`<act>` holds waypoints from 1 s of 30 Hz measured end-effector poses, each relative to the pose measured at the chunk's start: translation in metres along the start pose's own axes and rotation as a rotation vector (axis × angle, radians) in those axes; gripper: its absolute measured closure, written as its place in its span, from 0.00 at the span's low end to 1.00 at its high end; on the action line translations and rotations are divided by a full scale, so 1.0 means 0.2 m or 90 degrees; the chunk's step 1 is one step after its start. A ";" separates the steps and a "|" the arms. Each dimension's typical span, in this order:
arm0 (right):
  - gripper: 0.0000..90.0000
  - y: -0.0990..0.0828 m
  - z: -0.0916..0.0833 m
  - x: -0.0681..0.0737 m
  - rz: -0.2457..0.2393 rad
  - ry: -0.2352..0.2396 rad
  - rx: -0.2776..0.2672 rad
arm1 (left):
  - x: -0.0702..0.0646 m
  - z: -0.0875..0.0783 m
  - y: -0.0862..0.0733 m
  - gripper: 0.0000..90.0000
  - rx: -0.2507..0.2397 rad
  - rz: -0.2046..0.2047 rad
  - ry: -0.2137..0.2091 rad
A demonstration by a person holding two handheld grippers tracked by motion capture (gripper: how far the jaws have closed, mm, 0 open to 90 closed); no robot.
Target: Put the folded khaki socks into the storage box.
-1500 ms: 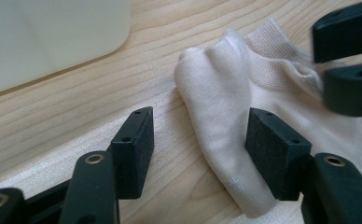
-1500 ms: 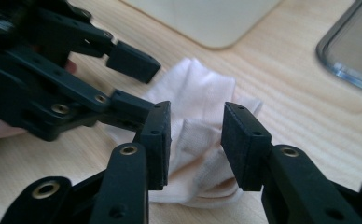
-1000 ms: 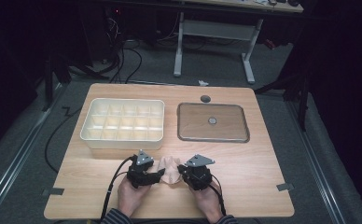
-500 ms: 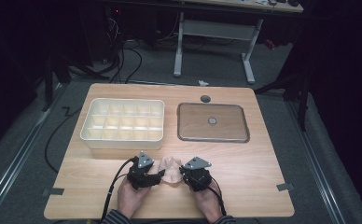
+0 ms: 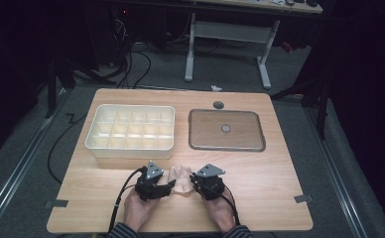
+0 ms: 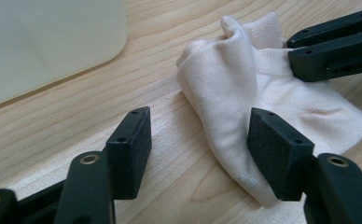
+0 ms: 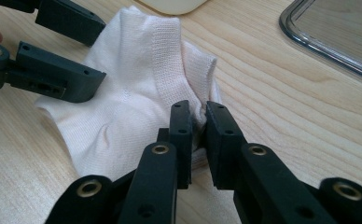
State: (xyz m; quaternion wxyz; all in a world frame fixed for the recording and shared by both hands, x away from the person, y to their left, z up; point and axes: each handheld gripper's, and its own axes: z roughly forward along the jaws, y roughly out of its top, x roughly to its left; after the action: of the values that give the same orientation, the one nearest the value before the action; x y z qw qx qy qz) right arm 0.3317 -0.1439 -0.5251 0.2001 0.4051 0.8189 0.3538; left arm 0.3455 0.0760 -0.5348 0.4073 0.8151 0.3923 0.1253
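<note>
Dark floor and trailing cables ring the wooden table (image 5: 280, 163), where I work at its 6 o'clock edge. Between my 2 tools lies a white sock (image 6: 244, 93), crumpled on the wood. My right gripper (image 7: 198, 122) has its jaws clenched on a fold of the sock's ribbed cuff. My left gripper (image 6: 200, 140) stands released, jaws wide apart, 1 pad touching the sock's edge. At 11 o'clock sits a cream compartment tray (image 5: 130, 131); at 1 o'clock, a clear lid (image 5: 226, 130) lies flat.
</note>
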 end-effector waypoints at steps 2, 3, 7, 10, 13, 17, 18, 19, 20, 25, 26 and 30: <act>0.89 0.01 0.00 0.00 -0.005 0.002 -0.001 | 0.00 0.00 0.00 0.44 -0.001 -0.002 -0.001; 0.89 0.01 0.00 0.00 -0.003 0.003 0.002 | 0.00 0.00 0.00 0.44 -0.001 -0.003 -0.003; 0.84 0.02 0.01 -0.01 0.002 0.009 0.002 | 0.01 0.00 0.02 0.42 0.012 -0.004 -0.012; 0.81 0.02 -0.01 0.00 0.008 0.011 -0.007 | 0.02 0.00 0.03 0.42 0.016 -0.015 -0.008; 0.80 0.03 -0.04 0.00 0.018 0.014 -0.026 | 0.03 -0.03 0.05 0.44 0.001 -0.024 -0.013; 0.83 0.03 -0.09 0.01 0.026 0.022 -0.036 | 0.06 -0.07 0.10 0.45 -0.008 -0.042 -0.017; 0.84 0.03 -0.10 0.01 0.024 0.027 -0.036 | 0.07 -0.07 0.11 0.45 -0.008 -0.048 -0.018; 0.85 0.03 -0.10 0.01 0.025 0.032 -0.035 | 0.08 -0.07 0.12 0.45 -0.008 -0.053 -0.018; 0.86 0.04 -0.10 0.02 0.023 0.037 -0.033 | 0.08 -0.07 0.13 0.45 -0.005 -0.056 -0.019; 0.88 0.05 -0.10 0.07 0.019 0.052 -0.032 | 0.10 -0.03 0.17 0.46 -0.002 -0.080 -0.033; 0.88 0.05 -0.09 0.08 0.018 0.055 -0.031 | 0.10 -0.02 0.17 0.46 0.000 -0.083 -0.035; 0.88 0.04 -0.07 0.10 0.006 0.059 -0.017 | 0.10 0.03 0.19 0.48 0.019 -0.083 -0.028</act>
State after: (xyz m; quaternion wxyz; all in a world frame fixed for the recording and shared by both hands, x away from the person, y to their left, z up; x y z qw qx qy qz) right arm 0.3145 -0.1301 -0.5100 0.1655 0.3894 0.8205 0.3844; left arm 0.3814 0.0741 -0.5119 0.4108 0.7965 0.4372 0.0750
